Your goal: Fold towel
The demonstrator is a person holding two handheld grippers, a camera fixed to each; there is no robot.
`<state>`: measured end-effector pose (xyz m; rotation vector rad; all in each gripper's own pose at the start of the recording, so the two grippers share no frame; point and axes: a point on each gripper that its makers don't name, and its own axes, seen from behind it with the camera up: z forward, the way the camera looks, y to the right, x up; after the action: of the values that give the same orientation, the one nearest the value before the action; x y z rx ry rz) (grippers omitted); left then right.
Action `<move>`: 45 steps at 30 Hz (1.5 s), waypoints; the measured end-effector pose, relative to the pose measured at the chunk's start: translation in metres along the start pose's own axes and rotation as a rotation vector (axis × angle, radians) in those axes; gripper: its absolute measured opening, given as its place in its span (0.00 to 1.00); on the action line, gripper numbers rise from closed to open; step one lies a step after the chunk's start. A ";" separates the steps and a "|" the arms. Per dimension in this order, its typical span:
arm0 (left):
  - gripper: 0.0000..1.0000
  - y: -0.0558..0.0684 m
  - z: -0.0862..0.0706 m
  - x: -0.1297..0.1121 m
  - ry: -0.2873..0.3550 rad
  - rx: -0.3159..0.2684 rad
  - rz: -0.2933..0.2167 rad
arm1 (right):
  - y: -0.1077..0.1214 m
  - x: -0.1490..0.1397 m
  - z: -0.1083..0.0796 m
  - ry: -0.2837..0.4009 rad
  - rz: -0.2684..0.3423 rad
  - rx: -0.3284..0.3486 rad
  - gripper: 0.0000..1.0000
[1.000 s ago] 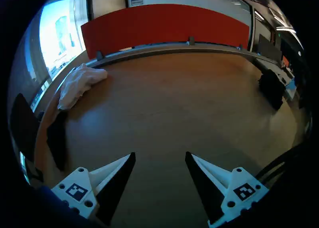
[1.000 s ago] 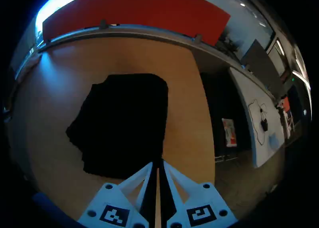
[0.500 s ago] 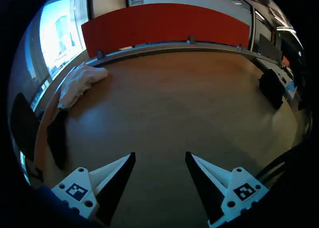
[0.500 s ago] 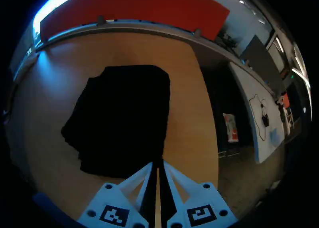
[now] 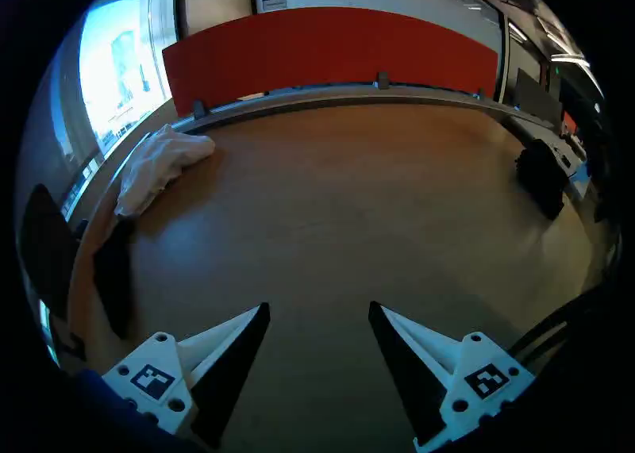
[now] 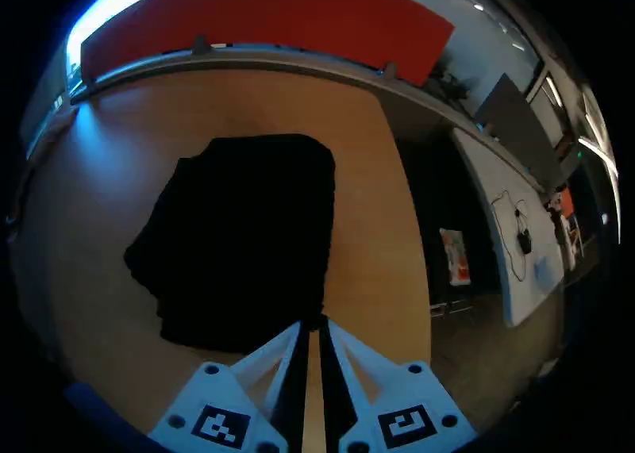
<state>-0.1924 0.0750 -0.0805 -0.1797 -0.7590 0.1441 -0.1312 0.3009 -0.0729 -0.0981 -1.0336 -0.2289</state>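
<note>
Little shifts: the black towel (image 6: 238, 239) slides slightly ahead of your right gripper (image 6: 315, 326), whose jaws seem clenched on 1 corner at their tips, ready to pull a fold. Your left gripper (image 5: 317, 314) waits released over bare table (image 5: 357, 199).

Left gripper (image 5: 317, 310): pointing forward and slightly down, sitting level. Its two white fingers (image 5: 208, 356) are standing wide apart, tips well separated, with nothing resting between them. The dark inner faces of both fingers are showing.

Right gripper (image 6: 313, 326): angling forward and down, more steeply than the left. Its white fingers (image 6: 373, 389) are lying almost together, tips nearly touching, with a thin slit running between them from tip to base.
</note>
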 end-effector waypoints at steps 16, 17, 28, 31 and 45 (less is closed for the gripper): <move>0.92 -0.001 0.000 0.006 0.014 -0.002 -0.003 | 0.006 0.007 -0.020 0.075 -0.004 -0.045 0.93; 0.92 -0.001 0.000 0.007 0.015 -0.003 -0.003 | 0.008 0.007 -0.020 0.077 -0.003 -0.051 0.96; 0.92 -0.002 -0.003 0.007 0.022 -0.004 -0.007 | 0.007 0.011 -0.032 0.102 -0.005 -0.067 0.97; 0.92 -0.002 -0.004 0.007 0.026 -0.004 -0.008 | 0.003 0.015 -0.035 0.114 -0.008 -0.061 0.97; 0.92 -0.003 -0.010 0.008 0.037 0.000 -0.010 | -0.043 0.045 -0.044 0.183 -0.040 0.014 0.97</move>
<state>-0.1798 0.0721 -0.0818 -0.1781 -0.7229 0.1312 -0.0828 0.2449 -0.0579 -0.0423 -0.8550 -0.2623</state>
